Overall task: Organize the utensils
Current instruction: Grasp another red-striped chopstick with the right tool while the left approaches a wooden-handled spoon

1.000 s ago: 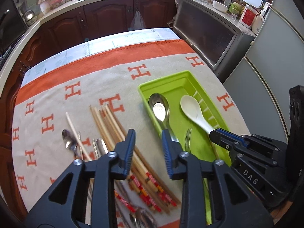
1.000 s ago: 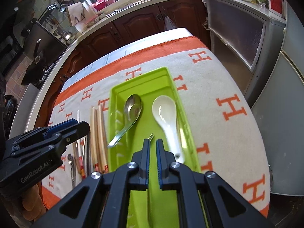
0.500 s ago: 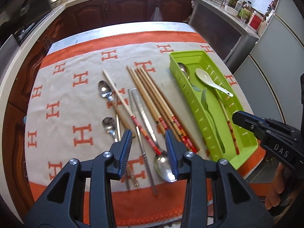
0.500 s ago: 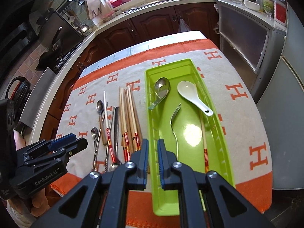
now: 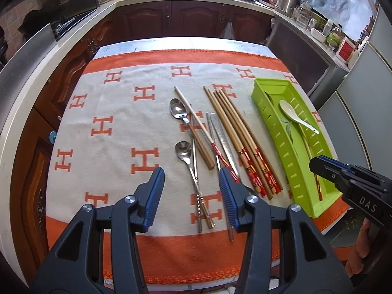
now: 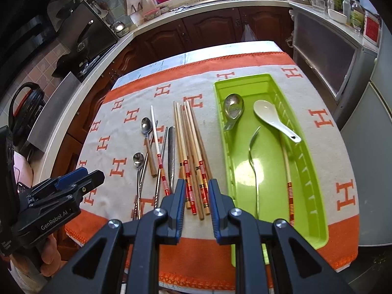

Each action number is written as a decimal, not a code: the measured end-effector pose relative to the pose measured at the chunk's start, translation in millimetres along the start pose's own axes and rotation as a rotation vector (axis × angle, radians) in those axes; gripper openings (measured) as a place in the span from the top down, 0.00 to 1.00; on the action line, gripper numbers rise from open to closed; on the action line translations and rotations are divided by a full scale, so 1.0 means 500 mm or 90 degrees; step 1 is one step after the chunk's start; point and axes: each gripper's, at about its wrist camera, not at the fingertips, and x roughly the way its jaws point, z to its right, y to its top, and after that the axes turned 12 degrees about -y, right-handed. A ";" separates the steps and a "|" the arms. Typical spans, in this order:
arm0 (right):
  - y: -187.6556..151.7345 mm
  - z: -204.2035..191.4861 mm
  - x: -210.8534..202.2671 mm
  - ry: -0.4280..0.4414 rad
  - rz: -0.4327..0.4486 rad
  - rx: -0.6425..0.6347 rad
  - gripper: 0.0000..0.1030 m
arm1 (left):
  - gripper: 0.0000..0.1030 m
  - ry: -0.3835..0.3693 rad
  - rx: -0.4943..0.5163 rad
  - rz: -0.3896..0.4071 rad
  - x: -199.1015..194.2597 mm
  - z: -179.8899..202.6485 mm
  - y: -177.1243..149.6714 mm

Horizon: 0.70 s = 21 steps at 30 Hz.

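The green tray (image 6: pixel 316 196) lies on the right of the patterned cloth (image 5: pixel 117 112) and holds a steel ladle (image 6: pixel 234 107), a white spoon (image 6: pixel 269 115), a fork (image 6: pixel 254 161) and one chopstick (image 6: pixel 286 169). The loose utensils lie left of it: a chopstick bundle (image 6: pixel 191 152), a flat steel handle (image 6: pixel 171 152), a red-banded chopstick (image 5: pixel 203 132) and two small spoons (image 5: pixel 183 149). The left gripper (image 5: pixel 191 186) is wide open and empty, poised near the lower spoon's handle. The right gripper (image 6: pixel 196 196) is partly open, empty, above the bundle's banded ends. A clean pick probably means closing across a single handle; crossed chopsticks and touching neighbours could be dragged along. The tray's near wall must be cleared on transfer.
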 end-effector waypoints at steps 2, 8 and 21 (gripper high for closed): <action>0.001 -0.015 0.009 -0.002 -0.009 -0.007 0.82 | 0.58 -0.002 -0.007 -0.002 0.004 -0.016 -0.002; 0.006 -0.053 0.036 -0.011 -0.031 -0.024 0.82 | 0.58 -0.008 -0.031 -0.005 0.020 -0.062 0.002; 0.020 -0.101 0.120 0.009 -0.087 -0.054 0.82 | 0.58 -0.020 -0.078 -0.044 0.091 -0.138 0.001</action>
